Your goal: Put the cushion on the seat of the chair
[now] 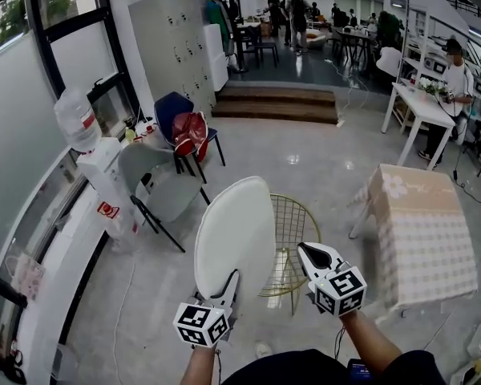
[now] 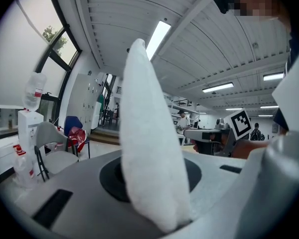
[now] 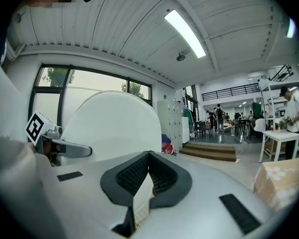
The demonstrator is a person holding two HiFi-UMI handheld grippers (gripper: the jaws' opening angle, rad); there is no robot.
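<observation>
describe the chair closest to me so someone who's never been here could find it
Start at the table with the checked cloth, on the right of the head view. Just left of it, partly behind the white cushion, stands the chair. Unlike the grey chair and blue chair by the window, it is gold wire mesh.
</observation>
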